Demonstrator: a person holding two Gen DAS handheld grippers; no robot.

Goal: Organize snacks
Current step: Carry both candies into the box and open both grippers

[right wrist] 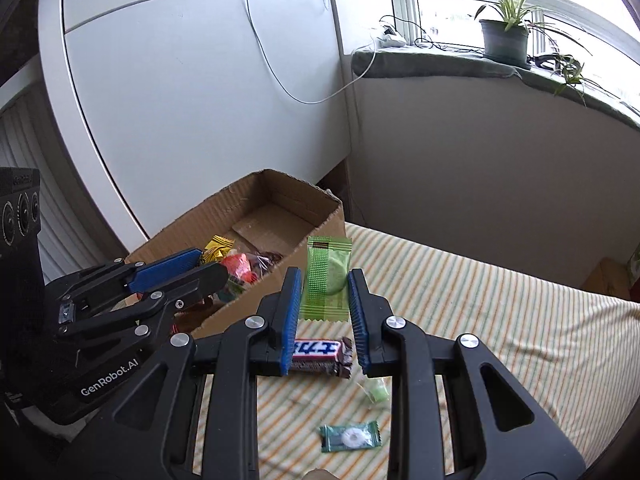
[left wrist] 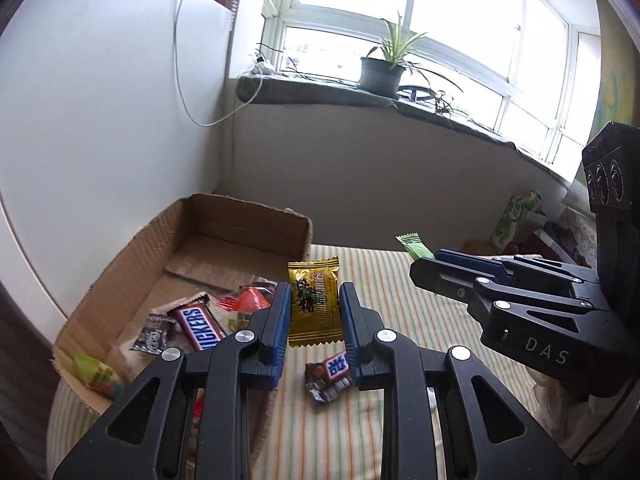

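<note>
My left gripper [left wrist: 314, 300] is shut on a gold candy packet [left wrist: 315, 304], held upright above the striped cloth [left wrist: 400, 320] beside the cardboard box [left wrist: 248, 220]. My right gripper [right wrist: 325, 284] is shut on a light green snack packet [right wrist: 326, 278], also lifted clear of the cloth [right wrist: 500, 320]. The box [right wrist: 280, 196] holds a Snickers bar [left wrist: 200, 326], a red sweet [left wrist: 248, 300] and other wrapped snacks. Loose on the cloth lie a small Snickers bar [right wrist: 318, 354], a green-wrapped mint [right wrist: 350, 436] and a pale green sweet [right wrist: 378, 390]. The same small bar [left wrist: 328, 376] shows under my left gripper.
The box stands at the left edge of the cloth, against a white cabinet [right wrist: 180, 100]. A window sill with a potted plant [left wrist: 380, 72] runs behind. Green packaging and clutter [left wrist: 516, 220] sit at the far right. The right gripper's body [left wrist: 520, 304] crosses the left wrist view.
</note>
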